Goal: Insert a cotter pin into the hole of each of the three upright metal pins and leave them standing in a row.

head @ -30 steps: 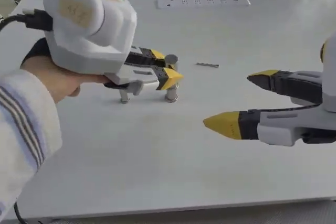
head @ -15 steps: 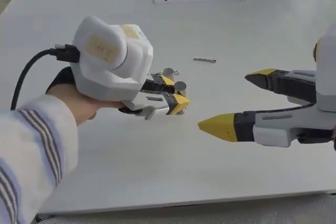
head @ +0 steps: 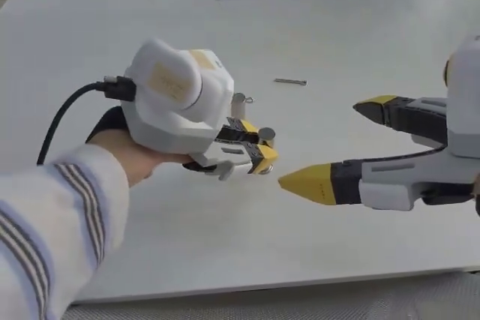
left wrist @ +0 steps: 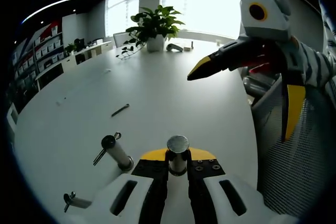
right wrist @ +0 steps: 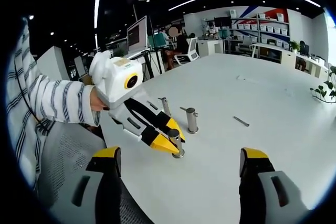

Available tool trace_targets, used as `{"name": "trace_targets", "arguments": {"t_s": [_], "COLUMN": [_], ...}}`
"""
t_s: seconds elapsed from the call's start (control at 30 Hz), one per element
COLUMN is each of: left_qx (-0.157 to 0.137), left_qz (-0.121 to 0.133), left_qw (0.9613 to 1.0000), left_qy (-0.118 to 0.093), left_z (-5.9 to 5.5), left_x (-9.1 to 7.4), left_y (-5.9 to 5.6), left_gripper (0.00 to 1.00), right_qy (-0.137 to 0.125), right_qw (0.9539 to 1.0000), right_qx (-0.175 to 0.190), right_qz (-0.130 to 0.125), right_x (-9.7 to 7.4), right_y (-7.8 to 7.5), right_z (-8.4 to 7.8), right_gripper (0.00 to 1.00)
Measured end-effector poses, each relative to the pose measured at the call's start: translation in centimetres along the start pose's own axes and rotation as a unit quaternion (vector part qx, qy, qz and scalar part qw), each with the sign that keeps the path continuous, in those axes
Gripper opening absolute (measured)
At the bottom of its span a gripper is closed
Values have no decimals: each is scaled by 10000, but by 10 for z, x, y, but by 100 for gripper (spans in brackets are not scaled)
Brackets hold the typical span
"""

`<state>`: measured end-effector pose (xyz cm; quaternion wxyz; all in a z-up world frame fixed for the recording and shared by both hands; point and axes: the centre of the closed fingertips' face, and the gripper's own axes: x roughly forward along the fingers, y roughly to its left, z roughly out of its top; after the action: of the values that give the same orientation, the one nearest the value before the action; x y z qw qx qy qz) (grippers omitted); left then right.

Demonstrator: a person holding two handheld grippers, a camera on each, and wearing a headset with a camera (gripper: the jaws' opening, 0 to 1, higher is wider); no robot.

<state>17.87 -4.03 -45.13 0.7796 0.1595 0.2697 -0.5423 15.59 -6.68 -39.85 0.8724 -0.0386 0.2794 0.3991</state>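
The left hand-held gripper (head: 261,144) is clenched on the shaft of the first pin (head: 266,135), just under its round head. It holds the pin upright at or just above the bench (head: 187,252), closer to the near edge than the other two. Whether its foot touches the surface cannot be told, and nothing is seen passing through its head. The second pin (left wrist: 117,152) stands just beyond it toward the far edge, with a fitted cotter pin (left wrist: 103,153) pushed through its head, loop on one side and legs on the other. The third pin (right wrist: 165,106) stands upright past that one. The left gripper view shows a small ring (left wrist: 67,198) at its head that looks like another cotter pin in place, though it is tiny and partly cut off by the gripper body. A loose cotter pin (head: 289,81) lies flat on the bench, well apart from the three pins, out toward the middle. The right hand-held gripper (head: 326,142) hovers over the near right part of the bench, jaws spread wide and carrying nothing, pointed toward the first pin. By this showing, two of the three pins appear done. What seems left is to fetch the loose cotter pin, thread it through the first pin's hole, and set that pin standing in line with the other two.
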Motion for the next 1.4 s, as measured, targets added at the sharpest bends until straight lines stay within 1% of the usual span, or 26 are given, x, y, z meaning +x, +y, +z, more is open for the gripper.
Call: {"name": "trace_targets", "arguments": {"t_s": [0.27, 0.47, 0.6, 0.7, 0.77, 0.9, 1.0, 1.13, 1.2, 1.23, 1.27, 1.3, 1.33, 1.4], "left_qx": [-27, 16, 30, 35, 110, 20, -172, -108, -180, -110, -123, -154, -192, -177], "left_qz": [-15, -1, 28, 61, 88, 116, 152, 185, 354, 397, 404, 408, 378, 313], "left_qw": [10000, 10000, 10000, 10000, 9999, 9999, 9997, 9997, 9991, 9990, 9990, 9989, 9989, 9991], "left_qy": [25, 25, -21, -43, -60, -116, -109, -113, -117, -155, -170, -187, -198, -222], "left_z": [-4, -5, -4, -4, -4, -4, -3, -2, -2, -1, -1, -1, -1, -1], "left_x": [6, 9, 10, 11, 11, 10, 11, 11, 11, 10, 9, 8, 5, 0], "left_y": [-2, -1, 0, 1, 1, 1, 0, 1, 5, 7, 7, 7, 6, 4], "left_gripper": [9, 9, 9, 9, 9, 10, 10, 11, 17, 21, 27, 31, 33, 36], "right_qy": [62, -13, -120, -110, -92, -74, -92, -114, -109, -111, -109, -105, -105, -116], "right_qw": [10000, 10000, 9996, 9996, 9997, 9996, 9996, 9996, 9997, 9997, 9997, 9997, 9997, 9997], "right_qx": [33, 81, 240, 241, 231, 258, 263, 246, 232, 238, 240, 236, 229, 227], "right_qz": [-2, 25, 33, 37, 41, 73, 81, 26, 25, 24, 22, 19, 11, -3], "right_x": [0, 0, 1, 2, 2, 2, 3, 3, 2, 2, 2, 1, 1, 0], "right_y": [0, 1, 0, 0, 0, 2, 3, 2, 1, 1, 0, 0, -1, -2], "right_z": [-3, -1, 0, 0, -1, -1, 0, 2, 2, 2, 2, 2, 2, 3], "right_gripper": [95, 94, 91, 91, 91, 89, 88, 87, 86, 86, 86, 86, 86, 86]}}
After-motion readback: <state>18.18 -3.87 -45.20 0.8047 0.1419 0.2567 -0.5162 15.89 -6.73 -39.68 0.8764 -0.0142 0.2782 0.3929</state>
